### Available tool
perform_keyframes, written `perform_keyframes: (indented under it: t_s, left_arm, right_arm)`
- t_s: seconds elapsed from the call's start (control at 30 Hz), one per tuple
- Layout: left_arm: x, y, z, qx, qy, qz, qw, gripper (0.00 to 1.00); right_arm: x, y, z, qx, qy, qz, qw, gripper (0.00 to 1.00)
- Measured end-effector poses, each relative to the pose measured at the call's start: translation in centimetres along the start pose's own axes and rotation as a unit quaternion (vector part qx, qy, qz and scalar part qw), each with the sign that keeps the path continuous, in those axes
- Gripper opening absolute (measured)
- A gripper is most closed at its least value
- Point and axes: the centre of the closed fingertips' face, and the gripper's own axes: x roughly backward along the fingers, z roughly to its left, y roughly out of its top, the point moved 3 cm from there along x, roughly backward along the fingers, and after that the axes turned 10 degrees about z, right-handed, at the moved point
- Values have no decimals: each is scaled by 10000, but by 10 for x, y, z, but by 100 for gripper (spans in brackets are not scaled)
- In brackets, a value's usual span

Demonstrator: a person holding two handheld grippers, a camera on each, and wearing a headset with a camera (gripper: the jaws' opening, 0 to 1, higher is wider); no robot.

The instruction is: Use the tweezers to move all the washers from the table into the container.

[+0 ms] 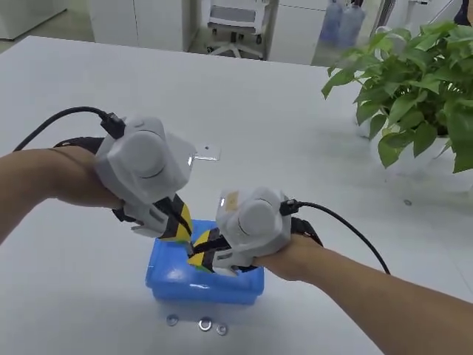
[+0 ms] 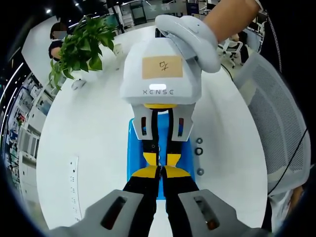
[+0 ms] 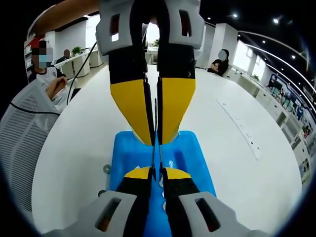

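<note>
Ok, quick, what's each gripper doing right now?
Left gripper: closed on the tweezers.
Right gripper: closed on the same tweezers.

A broad white table [image 1: 295, 111] stretches across a bright open office. A leafy green potted plant [image 1: 414, 89] stands near its far right edge. Beyond the table, a white office chair [image 1: 235, 26] sits before pale cabinets [image 1: 133, 18]. In the right gripper view, round ceiling lights [image 3: 275, 20] glow on a dark ceiling, a grey mesh chair back [image 3: 24, 133] stands beside the table, and people [image 3: 220, 61] sit at distant desks [image 3: 74, 61].
</note>
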Motion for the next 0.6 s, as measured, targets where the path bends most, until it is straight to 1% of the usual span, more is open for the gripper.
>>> perform_keyframes:
  t_s: [0.23, 0.6]
  left_arm:
    - [8, 5, -2, -30, 27, 5, 10000, 6]
    - [25, 12, -8, -49, 83, 7, 10000, 6]
  right_arm:
    - [8, 4, 2, 33, -56, -19, 10000, 10]
    - [22, 15, 8, 106, -141, -108, 9998, 10]
